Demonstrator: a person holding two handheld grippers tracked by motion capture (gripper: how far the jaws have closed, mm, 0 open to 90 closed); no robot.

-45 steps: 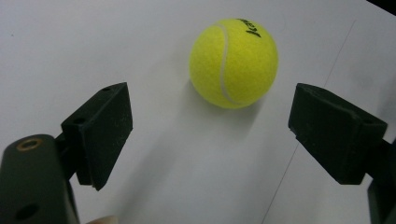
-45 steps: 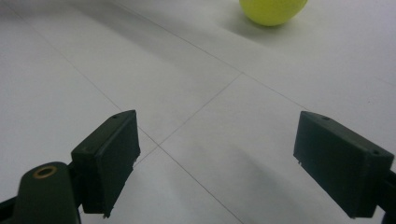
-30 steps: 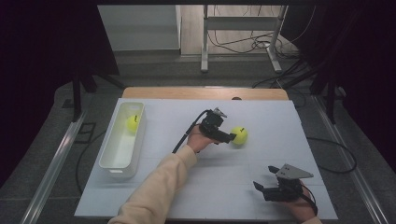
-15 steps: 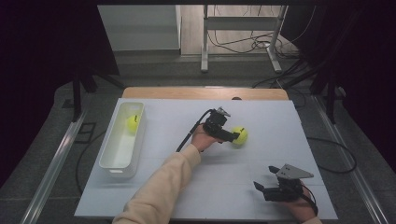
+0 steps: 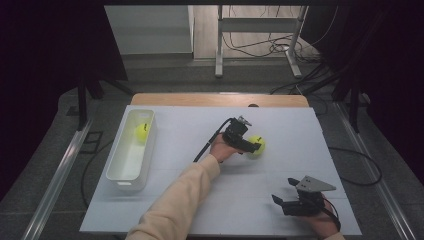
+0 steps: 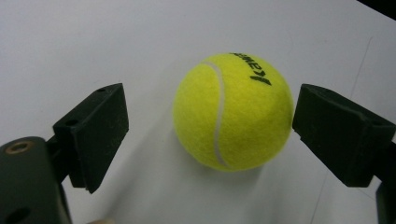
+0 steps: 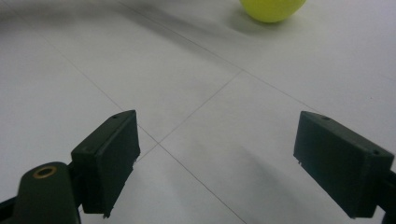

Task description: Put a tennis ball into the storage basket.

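Note:
A yellow tennis ball [image 5: 260, 144] [image 6: 231, 112] rests on the white table near its middle. My left gripper [image 5: 250, 146] [image 6: 210, 126] reaches it from the left, with the ball between its black jaws. The jaws have just been opening; a clear gap shows at the left jaw, and the right jaw stands close beside the ball. My right gripper [image 5: 283, 190] [image 7: 210, 158] lies low near the front right of the table, open over bare table, pointing toward the ball [image 7: 273, 9] far ahead.
A white bin [image 5: 129, 175] stands at the table's left side with a second yellow tennis ball [image 5: 142, 131] in its far end. The wooden back edge [image 5: 220, 99] of the table lies beyond, with cables on the floor behind.
My left hand has edged to the right, closer onto the ball. The ball has stayed where it was. The right gripper has not moved.

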